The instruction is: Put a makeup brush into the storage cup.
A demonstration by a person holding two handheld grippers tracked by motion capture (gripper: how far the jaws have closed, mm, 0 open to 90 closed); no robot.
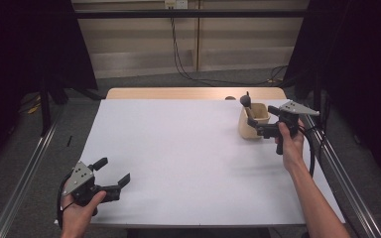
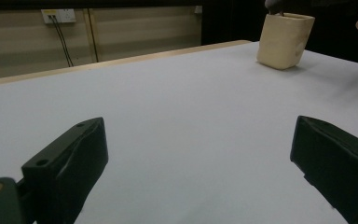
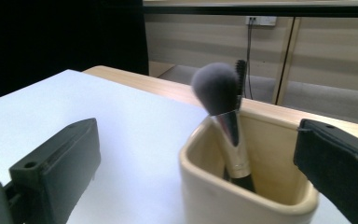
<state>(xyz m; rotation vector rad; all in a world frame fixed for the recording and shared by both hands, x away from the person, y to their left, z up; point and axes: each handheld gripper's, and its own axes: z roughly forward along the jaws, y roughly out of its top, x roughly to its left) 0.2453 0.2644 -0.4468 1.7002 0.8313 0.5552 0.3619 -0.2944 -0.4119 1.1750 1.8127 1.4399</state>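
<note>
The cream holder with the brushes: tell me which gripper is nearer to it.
Right. The right gripper is right at the cream holder, jaws open on either side of its near corner. The left gripper is far off at the table's near left corner, open.

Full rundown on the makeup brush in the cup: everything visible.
The makeup brush stands head-up in the cream cup, leaning against its far wall. It has a rounded grey-purple bristle head, a shiny silver ferrule and a dark handle that drops out of sight inside the cup. A thinner dark brush tip stands just behind it. The right gripper sits open beside the cup, its fingers off the brush. The cup stands on the white table, near its far right corner.
</note>
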